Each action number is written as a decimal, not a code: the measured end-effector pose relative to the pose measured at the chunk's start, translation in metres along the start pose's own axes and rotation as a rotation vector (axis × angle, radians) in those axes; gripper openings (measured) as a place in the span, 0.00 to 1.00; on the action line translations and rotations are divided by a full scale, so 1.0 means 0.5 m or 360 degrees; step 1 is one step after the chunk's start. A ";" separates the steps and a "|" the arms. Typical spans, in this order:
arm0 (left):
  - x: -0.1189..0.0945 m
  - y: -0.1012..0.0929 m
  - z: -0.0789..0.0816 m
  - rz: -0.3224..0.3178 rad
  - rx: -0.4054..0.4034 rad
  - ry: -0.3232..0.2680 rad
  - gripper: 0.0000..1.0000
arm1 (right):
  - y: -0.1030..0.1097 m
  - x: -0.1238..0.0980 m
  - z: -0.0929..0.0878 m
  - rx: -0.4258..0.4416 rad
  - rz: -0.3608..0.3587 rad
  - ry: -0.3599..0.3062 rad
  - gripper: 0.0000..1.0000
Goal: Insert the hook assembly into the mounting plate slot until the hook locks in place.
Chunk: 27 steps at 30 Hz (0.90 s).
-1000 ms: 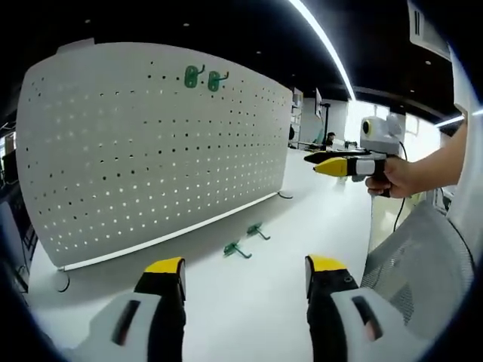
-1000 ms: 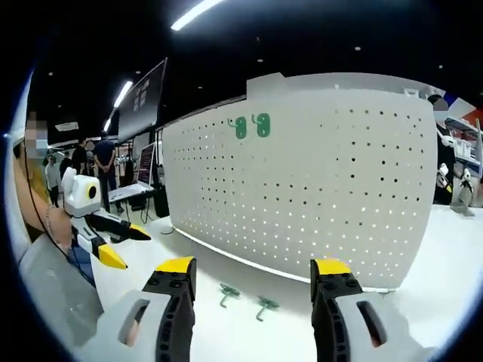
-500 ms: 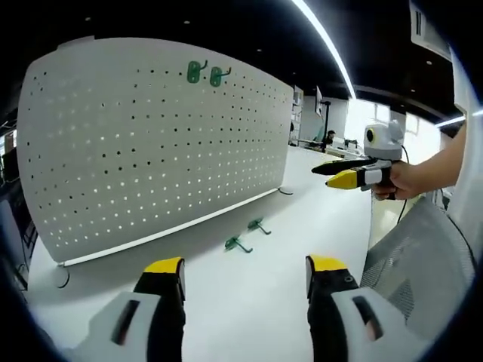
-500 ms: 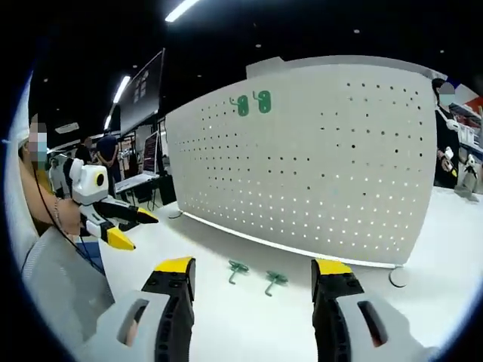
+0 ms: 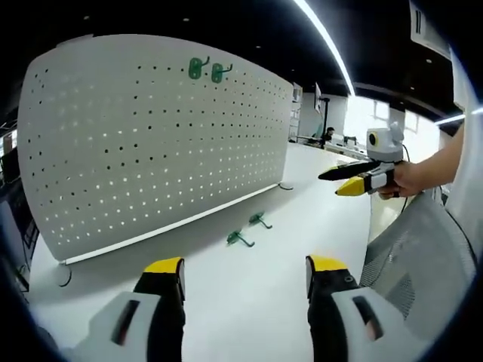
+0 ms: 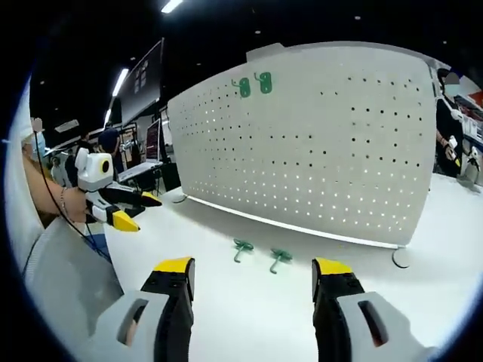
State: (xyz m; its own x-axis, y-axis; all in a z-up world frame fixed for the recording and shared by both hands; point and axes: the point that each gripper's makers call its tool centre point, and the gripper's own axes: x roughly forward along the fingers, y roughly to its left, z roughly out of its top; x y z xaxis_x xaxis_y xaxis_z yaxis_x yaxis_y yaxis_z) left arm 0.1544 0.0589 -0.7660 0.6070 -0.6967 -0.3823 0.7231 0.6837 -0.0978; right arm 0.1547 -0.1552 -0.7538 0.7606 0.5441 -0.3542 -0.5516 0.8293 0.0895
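Note:
A white perforated mounting plate (image 5: pixel 151 143) (image 6: pixel 317 143) stands upright on the white table. Two green hooks (image 5: pixel 205 70) (image 6: pixel 253 84) hang side by side near its top edge. Two more green hooks lie loose on the table before the plate (image 5: pixel 239 239) (image 5: pixel 260 219), also seen as hooks (image 6: pixel 242 247) (image 6: pixel 280 258). My left gripper (image 5: pixel 245 275) is open and holds nothing; it shows again as the left gripper (image 6: pixel 136 213) held by a hand. My right gripper (image 6: pixel 253 279) is open and holds nothing, and the right gripper (image 5: pixel 349 178) enters the left gripper view in a hand.
A grey mesh chair back (image 5: pixel 419 264) (image 6: pixel 60 286) stands close beside the grippers. The plate rests on round feet (image 6: pixel 400 258) (image 5: pixel 285 186). People and desks with monitors (image 6: pixel 143 151) stand in the background. The white tabletop (image 5: pixel 249 302) stretches toward the plate.
Both cameras have edged toward the table, so the loose hooks sit a little higher in view. In each view the other gripper has dropped lower and its jaws look narrower.

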 end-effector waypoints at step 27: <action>0.081 0.009 -0.002 -0.0138 0.0249 0.0221 0.66 | 0.010 0.002 -0.015 0.0013 0.0035 0.0071 0.60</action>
State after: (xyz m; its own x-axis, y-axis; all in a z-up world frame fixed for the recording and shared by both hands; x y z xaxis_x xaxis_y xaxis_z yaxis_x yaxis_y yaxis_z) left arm 0.1820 0.0339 -0.7831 0.4972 -0.7073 -0.5025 0.8194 0.5732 0.0040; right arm 0.1504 -0.1516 -0.7607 0.7322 0.5561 -0.3933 -0.5651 0.8183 0.1049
